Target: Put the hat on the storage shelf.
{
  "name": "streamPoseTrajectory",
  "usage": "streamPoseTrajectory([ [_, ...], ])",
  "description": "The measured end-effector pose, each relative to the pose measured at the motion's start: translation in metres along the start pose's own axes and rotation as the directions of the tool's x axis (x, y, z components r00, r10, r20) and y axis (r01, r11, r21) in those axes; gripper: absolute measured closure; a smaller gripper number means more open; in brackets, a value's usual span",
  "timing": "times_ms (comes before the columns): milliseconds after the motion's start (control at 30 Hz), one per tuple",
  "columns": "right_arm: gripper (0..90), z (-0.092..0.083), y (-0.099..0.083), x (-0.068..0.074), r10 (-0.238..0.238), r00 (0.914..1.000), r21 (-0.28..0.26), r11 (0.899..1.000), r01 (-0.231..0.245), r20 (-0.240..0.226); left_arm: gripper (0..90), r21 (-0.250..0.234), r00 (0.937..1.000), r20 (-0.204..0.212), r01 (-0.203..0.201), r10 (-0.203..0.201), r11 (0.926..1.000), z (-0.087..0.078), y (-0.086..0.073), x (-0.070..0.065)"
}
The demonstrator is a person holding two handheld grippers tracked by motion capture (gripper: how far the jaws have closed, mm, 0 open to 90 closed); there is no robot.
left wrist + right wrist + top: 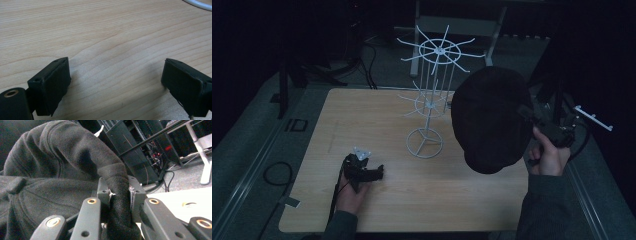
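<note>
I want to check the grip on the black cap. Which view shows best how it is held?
The right gripper view: the cap fills it up close, with the right tongs shut on its rolled edge. The high view shows the whole cap hanging beside the white wire rack, but the grip is small and dark.

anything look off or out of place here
Nothing looks damaged or spilled. The white wire rack stands upright on the table, its hooks bare. The right gripper pinches the black hat by its edge, while the left gripper rests open on the wood.
</note>
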State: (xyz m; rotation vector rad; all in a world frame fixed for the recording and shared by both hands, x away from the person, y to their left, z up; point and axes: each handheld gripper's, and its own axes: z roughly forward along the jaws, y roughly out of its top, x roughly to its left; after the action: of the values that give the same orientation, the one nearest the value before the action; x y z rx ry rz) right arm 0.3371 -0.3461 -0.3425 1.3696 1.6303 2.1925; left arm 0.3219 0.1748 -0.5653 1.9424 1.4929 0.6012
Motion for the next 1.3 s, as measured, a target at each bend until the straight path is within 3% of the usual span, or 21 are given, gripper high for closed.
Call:
streamPoseTrajectory([
  [300,76.2,0.004,0.007,0.002,0.026,0.9989,-0.032,0.999,-0.027,-0.039,9.1,0.0,1.0,0.0,0.0,0.0,1.0,0.0,0.0,0.0],
  [600,76.2,0.017,0.013,0.008,0.024,0.9988,-0.037,0.999,-0.025,-0.042,9.1,0.0,1.0,0.0,0.0,0.0,1.0,0.0,0.0,0.0],
  [1000,76.1,0.042,0.009,0.012,-0.019,0.9992,0.001,1.0,0.019,0.036,9.1,0.0,1.0,-0.001,-0.001,0.001,1.0,0.0,0.0,0.0],
  [1100,75.6,0.051,0.005,0.008,-0.036,0.9972,0.022,0.999,0.034,0.066,9.1,0.0,1.0,-0.001,0.0,0.0,1.0,0.0,0.0,0.0],
  [1300,72.5,0.061,-0.004,-0.002,-0.021,0.9974,0.084,0.996,0.015,0.068,9.1,0.0,1.0,-0.001,0.0,0.0,1.0,0.0,0.0,0.0],
])
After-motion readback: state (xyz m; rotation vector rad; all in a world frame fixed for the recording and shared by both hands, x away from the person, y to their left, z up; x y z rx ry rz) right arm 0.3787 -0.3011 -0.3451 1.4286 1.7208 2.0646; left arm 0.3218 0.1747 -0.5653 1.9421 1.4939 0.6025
